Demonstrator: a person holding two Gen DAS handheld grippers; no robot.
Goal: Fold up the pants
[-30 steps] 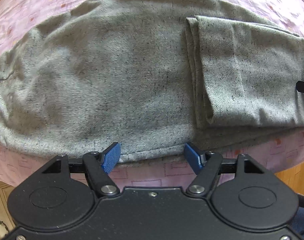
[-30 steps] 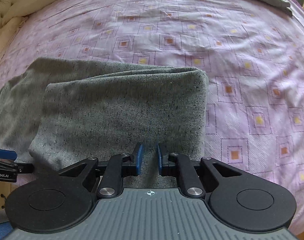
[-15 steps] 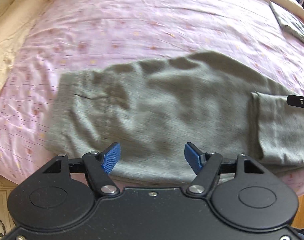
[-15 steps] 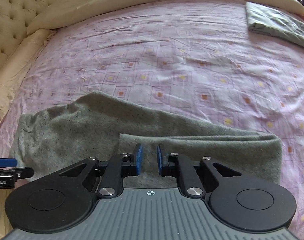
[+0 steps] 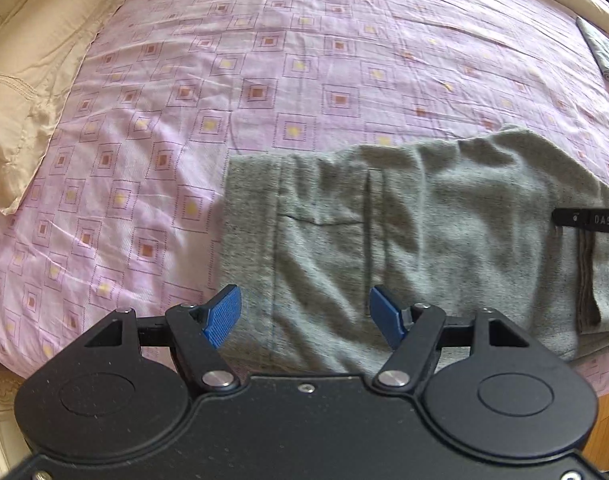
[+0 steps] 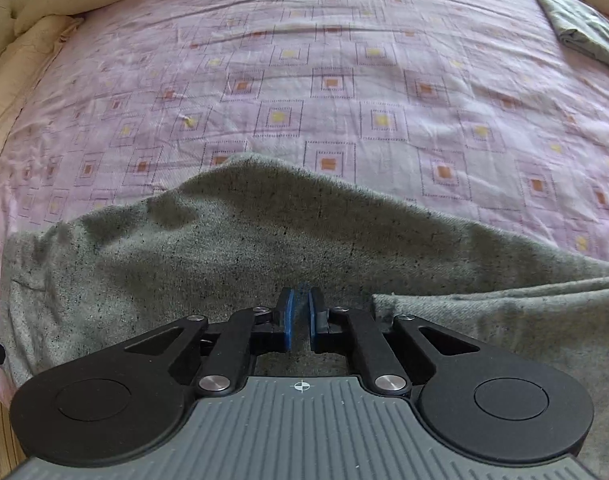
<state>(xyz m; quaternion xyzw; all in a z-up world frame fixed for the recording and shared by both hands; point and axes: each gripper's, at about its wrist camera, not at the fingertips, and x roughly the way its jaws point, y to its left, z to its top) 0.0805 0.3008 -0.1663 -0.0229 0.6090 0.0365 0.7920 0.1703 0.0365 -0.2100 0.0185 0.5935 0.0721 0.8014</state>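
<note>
Grey speckled pants [image 5: 404, 232] lie along the near edge of the bed, waistband to the left, the legs folded over on the right [image 5: 600, 280]. My left gripper [image 5: 306, 316] is open and empty, hovering over the waistband end near a back pocket [image 5: 324, 220]. In the right wrist view the pants [image 6: 264, 248] fill the lower half. My right gripper [image 6: 300, 314] has its blue pads close together with a thin gap and no cloth between them, just above the fabric beside the folded leg edge [image 6: 484, 312]. Its tip shows in the left wrist view [image 5: 588, 220].
The bed has a pink sheet with square patterns [image 5: 304, 60]. A cream pillow [image 5: 36, 68] lies at the left. A folded grey cloth [image 6: 576, 28] lies at the far right. The bed's near edge and wooden floor [image 5: 606, 432] are below right.
Both grippers have pulled back and up from the pants and shifted left. The left now looks at the waistband end. The right gripper's pads have closed a little more.
</note>
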